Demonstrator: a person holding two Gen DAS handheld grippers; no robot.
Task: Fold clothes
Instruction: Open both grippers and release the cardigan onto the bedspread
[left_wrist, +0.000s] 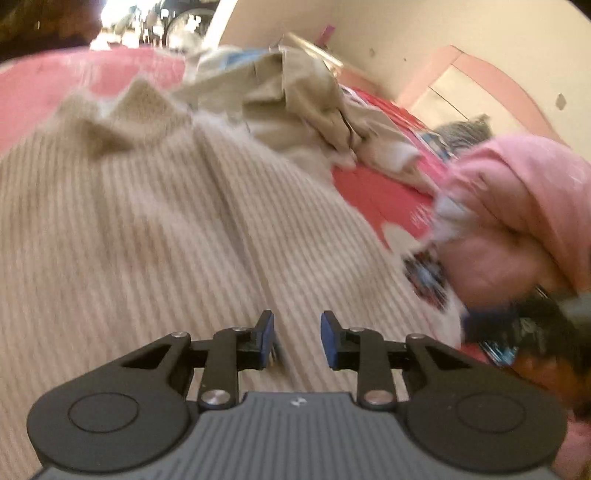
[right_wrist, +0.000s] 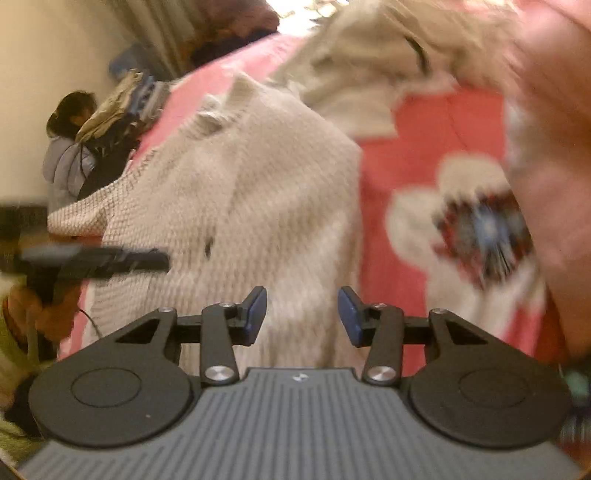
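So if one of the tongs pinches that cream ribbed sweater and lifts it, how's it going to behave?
The cream ribbed sweater would probably go floppy: it already lies in soft folds and peaks on the pink bedspread. Its thick knit looks fairly heavy for a garment, so it would likely sag from one pinch point. The fuzzy ribbing should grip rather than slip between the left tongs.

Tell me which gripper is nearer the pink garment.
Right. The pink garment bulks close beside the right gripper; the left gripper hangs over the cream sweater, farther off.
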